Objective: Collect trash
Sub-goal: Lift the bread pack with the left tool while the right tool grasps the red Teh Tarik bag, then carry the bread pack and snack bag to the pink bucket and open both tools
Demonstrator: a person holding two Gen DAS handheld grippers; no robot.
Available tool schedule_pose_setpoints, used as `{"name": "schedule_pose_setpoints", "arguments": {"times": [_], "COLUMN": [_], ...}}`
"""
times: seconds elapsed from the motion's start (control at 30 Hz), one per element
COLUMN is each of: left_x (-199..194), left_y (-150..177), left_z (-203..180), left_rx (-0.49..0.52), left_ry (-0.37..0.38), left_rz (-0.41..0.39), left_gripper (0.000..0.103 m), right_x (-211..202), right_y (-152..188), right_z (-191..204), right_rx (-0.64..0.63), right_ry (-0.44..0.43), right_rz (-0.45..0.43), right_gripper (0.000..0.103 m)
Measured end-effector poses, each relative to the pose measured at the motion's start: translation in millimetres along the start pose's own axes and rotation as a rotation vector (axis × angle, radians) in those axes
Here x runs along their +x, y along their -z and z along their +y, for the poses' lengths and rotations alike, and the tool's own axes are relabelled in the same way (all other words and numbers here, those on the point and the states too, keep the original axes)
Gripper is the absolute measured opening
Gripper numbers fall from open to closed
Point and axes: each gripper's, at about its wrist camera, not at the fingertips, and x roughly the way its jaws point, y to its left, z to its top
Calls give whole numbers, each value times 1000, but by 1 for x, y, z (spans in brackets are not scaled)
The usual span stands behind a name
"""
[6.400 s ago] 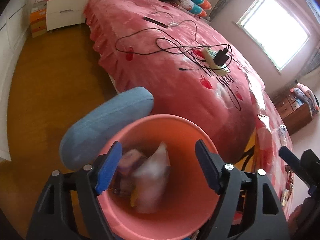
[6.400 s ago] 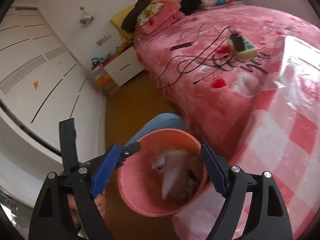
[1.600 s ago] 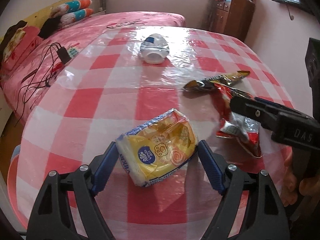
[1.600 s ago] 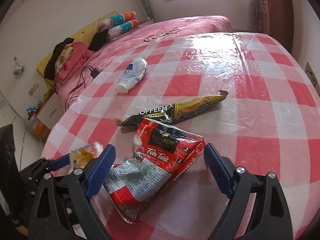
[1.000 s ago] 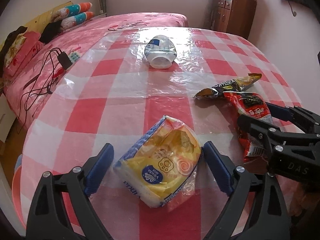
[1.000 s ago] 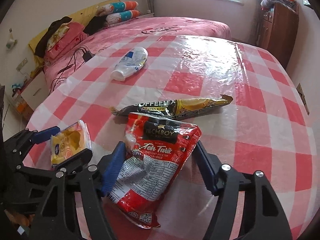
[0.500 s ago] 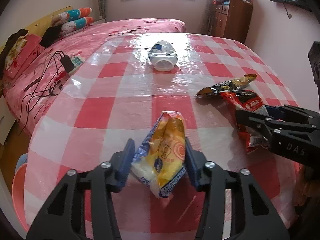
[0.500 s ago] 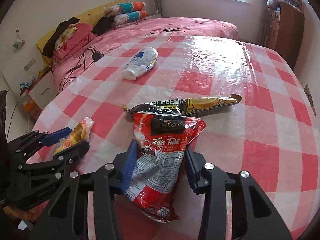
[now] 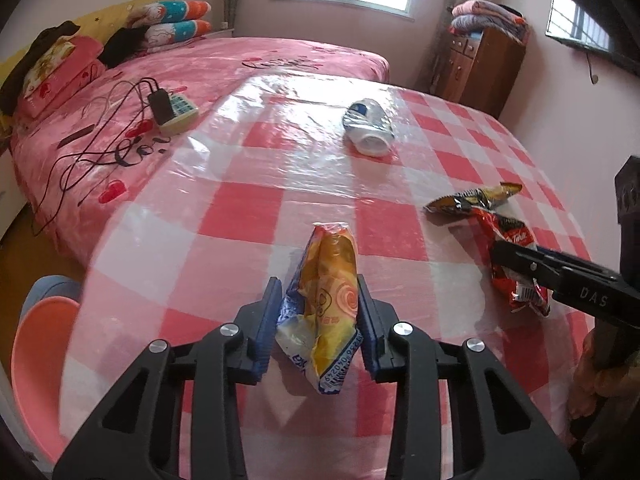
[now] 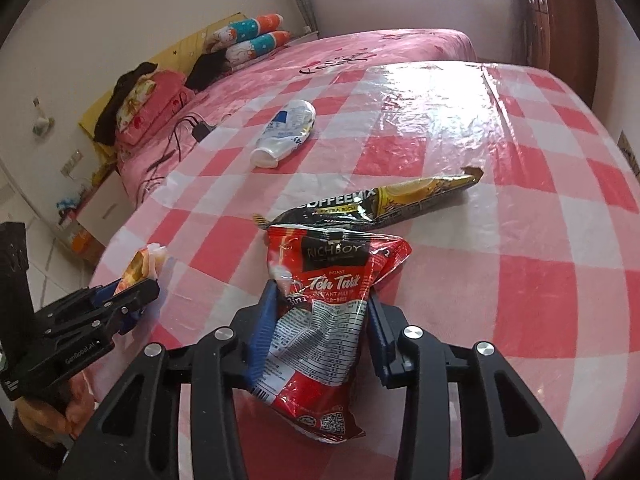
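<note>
My left gripper (image 9: pixel 320 300) is shut on a yellow tissue packet (image 9: pixel 328 292), squeezed upright between the blue pads just above the red-checked tablecloth (image 9: pixel 248 208). My right gripper (image 10: pixel 320 312) is shut on a red Teh Tarik packet (image 10: pixel 324 300). A black and gold Coffeemix sachet (image 10: pixel 372 202) lies just beyond it. A crushed white plastic bottle (image 10: pixel 286 132) lies further back on the table. The pink bin (image 9: pixel 36 364) stands on the floor at the table's left edge. The left gripper and its packet (image 10: pixel 138 268) also show in the right wrist view.
A bed with a pink cover (image 9: pixel 132 100) carrying a power strip and black cables (image 9: pixel 164 108) runs along the table's left side. A wooden dresser (image 9: pixel 480 64) stands at the back right. A blue stool (image 9: pixel 48 284) sits by the bin.
Both grippers have closed on their packets: the left on the yellow tissue packet, now upright, the right on the red packet. Both packets have lifted slightly.
</note>
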Motion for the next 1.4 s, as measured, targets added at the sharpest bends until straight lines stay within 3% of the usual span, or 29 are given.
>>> {"name": "schedule_pose_setpoints", "arguments": {"times": [0.7, 1.4], "left_x": [-35, -56], "left_y": [11, 26], "left_z": [54, 135], "left_rx": [-89, -221], "left_ry": [30, -34], "left_rz": [-52, -86], "left_gripper": [37, 37], "right_x": [9, 45], "right_y": [1, 4], "right_z": [48, 135], "right_rx": [29, -37], "right_ry": [-116, -273], "right_rz": [21, 137], "right_gripper": [42, 42]}}
